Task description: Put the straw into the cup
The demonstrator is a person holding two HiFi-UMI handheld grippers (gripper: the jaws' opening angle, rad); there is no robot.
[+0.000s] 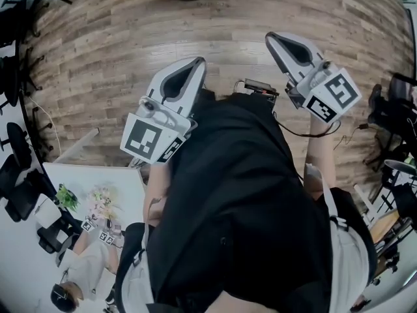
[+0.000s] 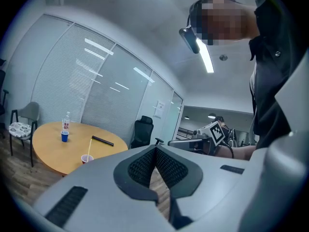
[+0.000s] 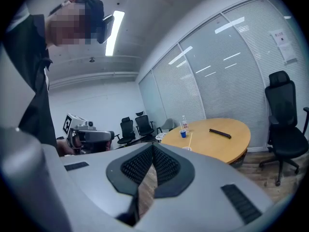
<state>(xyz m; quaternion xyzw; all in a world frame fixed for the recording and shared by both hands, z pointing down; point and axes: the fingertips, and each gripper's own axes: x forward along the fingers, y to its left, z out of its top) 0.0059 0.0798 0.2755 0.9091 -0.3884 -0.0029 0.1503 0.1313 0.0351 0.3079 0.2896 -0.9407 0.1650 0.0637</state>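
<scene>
A small red cup (image 2: 87, 158) stands near the edge of the round wooden table (image 2: 48, 149), and a pale straw (image 2: 90, 146) rises slanting from it. In the right gripper view the same cup (image 3: 187, 149) and straw (image 3: 190, 140) look tiny on the table (image 3: 217, 144). My left gripper (image 2: 155, 150) is shut and holds nothing, far from the table. My right gripper (image 3: 153, 147) is shut and holds nothing too. In the head view the left gripper (image 1: 197, 64) and the right gripper (image 1: 273, 39) are both held out over the wooden floor.
A blue cup (image 2: 64, 136), a bottle (image 2: 66, 122) and a black bar (image 2: 102, 140) also lie on the table. Black office chairs (image 3: 285, 129) and a grey chair (image 2: 24, 120) stand around it. A white table (image 1: 98, 181) with another person (image 1: 71, 272) is at lower left.
</scene>
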